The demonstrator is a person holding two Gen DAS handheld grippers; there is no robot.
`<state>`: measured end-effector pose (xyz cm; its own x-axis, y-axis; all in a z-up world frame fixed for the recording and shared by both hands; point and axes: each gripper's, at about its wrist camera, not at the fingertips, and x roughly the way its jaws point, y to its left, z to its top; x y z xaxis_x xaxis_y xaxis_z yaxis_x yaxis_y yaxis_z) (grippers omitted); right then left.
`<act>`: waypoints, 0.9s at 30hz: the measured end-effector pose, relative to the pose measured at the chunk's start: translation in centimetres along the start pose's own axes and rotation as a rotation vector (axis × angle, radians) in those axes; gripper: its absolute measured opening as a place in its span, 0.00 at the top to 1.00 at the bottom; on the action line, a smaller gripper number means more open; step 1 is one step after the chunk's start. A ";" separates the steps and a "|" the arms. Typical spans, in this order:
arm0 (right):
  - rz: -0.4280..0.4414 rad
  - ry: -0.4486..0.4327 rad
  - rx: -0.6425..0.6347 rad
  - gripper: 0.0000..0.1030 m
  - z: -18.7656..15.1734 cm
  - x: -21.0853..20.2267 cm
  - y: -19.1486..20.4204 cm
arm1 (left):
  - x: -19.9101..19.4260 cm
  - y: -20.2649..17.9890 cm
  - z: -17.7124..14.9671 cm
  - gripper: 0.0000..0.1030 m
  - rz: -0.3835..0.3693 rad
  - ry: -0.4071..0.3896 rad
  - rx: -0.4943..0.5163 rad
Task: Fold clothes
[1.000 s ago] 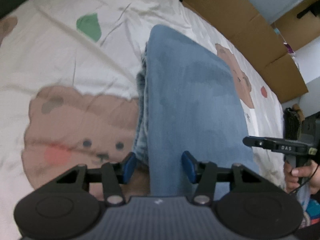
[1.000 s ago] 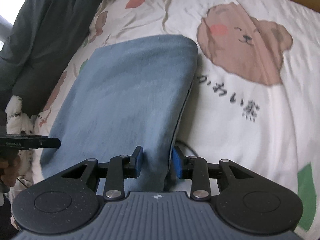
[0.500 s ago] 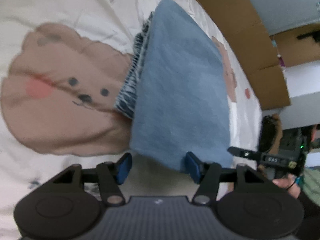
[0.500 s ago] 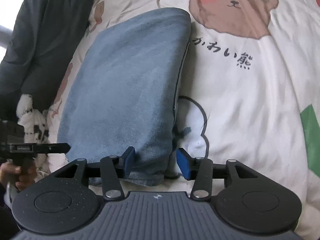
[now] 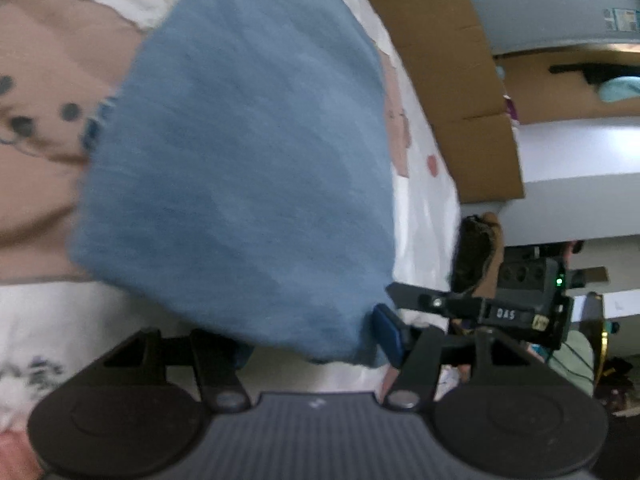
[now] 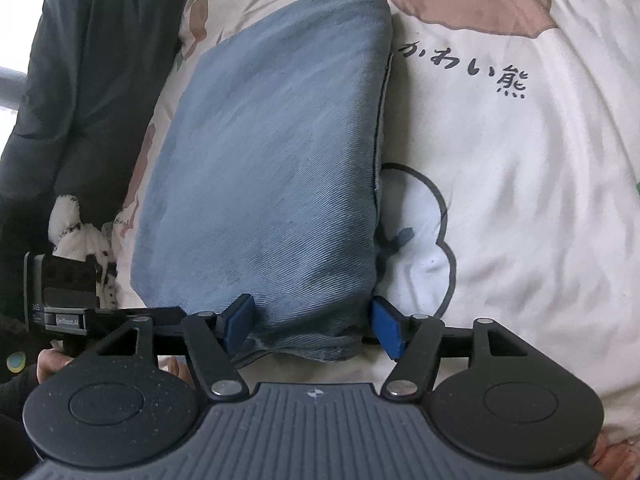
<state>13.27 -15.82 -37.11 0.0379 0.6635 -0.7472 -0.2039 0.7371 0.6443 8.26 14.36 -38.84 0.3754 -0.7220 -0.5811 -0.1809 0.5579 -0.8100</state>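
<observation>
On the bear-print bedspread (image 6: pixel 520 200), folded jeans (image 6: pixel 272 168) lie, near edge between both grippers' spread-apart fingers: left gripper (image 5: pixel 316 344), right gripper (image 6: pixel 312 324).

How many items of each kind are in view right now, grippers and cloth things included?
Grippers: 2, the left gripper and right gripper
Blue folded garment: 1
Bear-print bedspread: 1
Dark grey cloth at the side: 1
Cardboard boxes: 2
Total: 7
</observation>
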 end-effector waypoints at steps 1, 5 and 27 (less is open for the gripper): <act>0.000 0.001 -0.001 0.30 0.0 0.0 0.0 | 0.3 -0.1 -0.1 0.38 -0.009 -0.007 0.004; 0.007 0.003 0.002 0.30 -0.1 0.1 0.0 | 1.4 -0.3 -0.8 0.50 -0.051 0.009 0.013; -0.004 -0.073 0.008 0.30 1.1 -1.2 -1.4 | -2.3 -0.1 -0.6 0.32 0.053 0.095 0.097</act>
<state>14.60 -17.46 -36.94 0.1104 0.6681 -0.7358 -0.1962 0.7404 0.6428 6.84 15.72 -37.41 0.2788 -0.7232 -0.6318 -0.1079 0.6302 -0.7689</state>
